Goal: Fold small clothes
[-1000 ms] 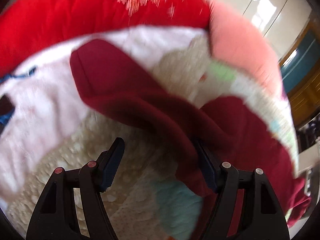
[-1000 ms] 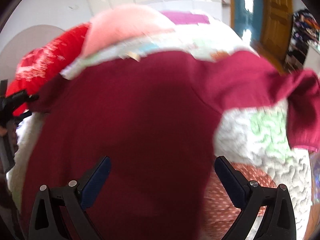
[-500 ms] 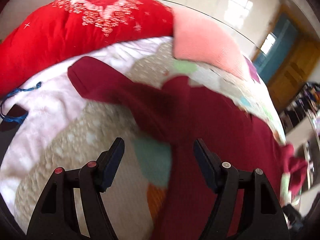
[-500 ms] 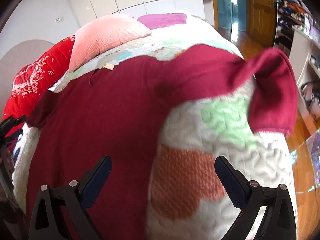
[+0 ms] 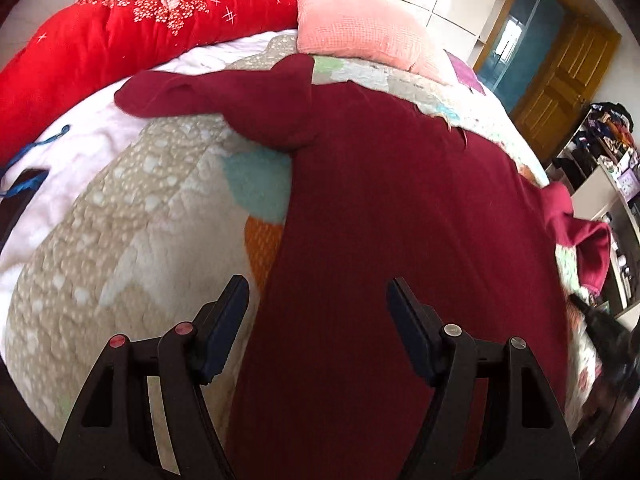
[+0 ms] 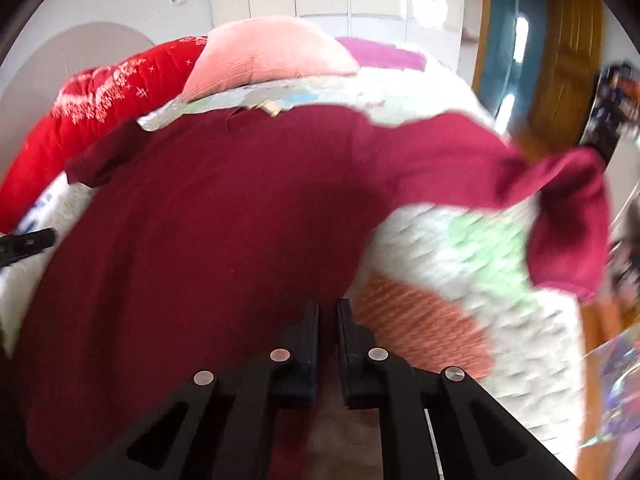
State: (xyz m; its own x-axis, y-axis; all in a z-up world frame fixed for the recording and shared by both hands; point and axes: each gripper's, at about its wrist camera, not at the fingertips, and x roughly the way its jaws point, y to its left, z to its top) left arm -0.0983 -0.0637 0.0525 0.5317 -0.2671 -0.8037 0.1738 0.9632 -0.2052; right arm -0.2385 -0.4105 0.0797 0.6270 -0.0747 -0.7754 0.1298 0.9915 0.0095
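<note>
A dark red long-sleeved top lies spread flat on a quilted bed. Its left sleeve is bunched toward the pillows and its right sleeve droops over the bed's right side. My left gripper is open and empty above the top's left edge. My right gripper has its jaws nearly together at the top's right edge; the fabric seems pinched between them.
A patchwork quilt covers the bed. A red quilt and a pink pillow lie at the head. A wooden door and cluttered shelves stand to the right.
My left gripper let go of the left sleeve and drew back along the top. My right gripper went from wide open to shut at the top's right edge.
</note>
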